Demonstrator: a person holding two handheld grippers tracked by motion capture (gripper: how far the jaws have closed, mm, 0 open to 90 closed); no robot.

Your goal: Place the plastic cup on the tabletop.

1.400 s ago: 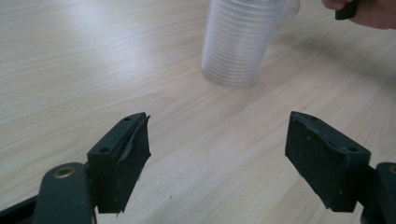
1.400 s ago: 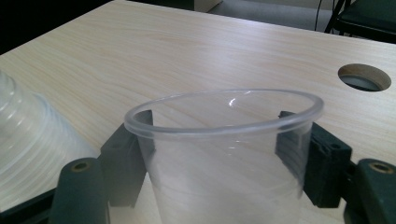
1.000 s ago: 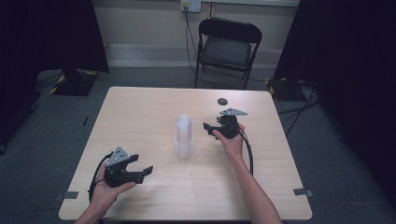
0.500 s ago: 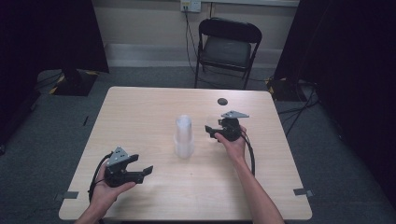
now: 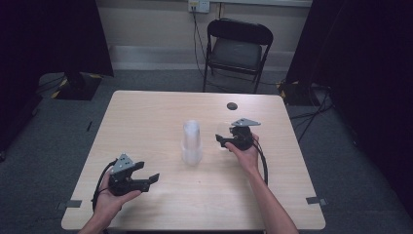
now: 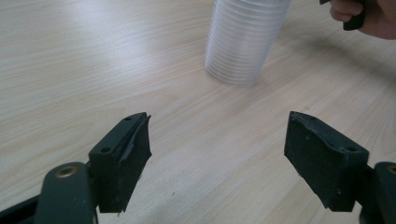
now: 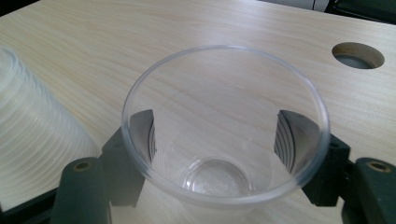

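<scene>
A stack of clear plastic cups stands upright mid-table; it also rises ahead in the left gripper view and at the left edge of the right gripper view. My right gripper sits just right of the stack, shut on a single clear cup. In its own view that cup stands mouth up between the jaws of the right gripper, and both pads press its sides. My left gripper rests near the front left of the table, open and holding nothing.
The light wooden table has a round cable hole at the back right, also visible in the right gripper view. A black folding chair stands behind the table. Dark curtains flank both sides.
The right gripper with its cup has edged slightly toward the near side. The left gripper and the cup stack have stayed put.
</scene>
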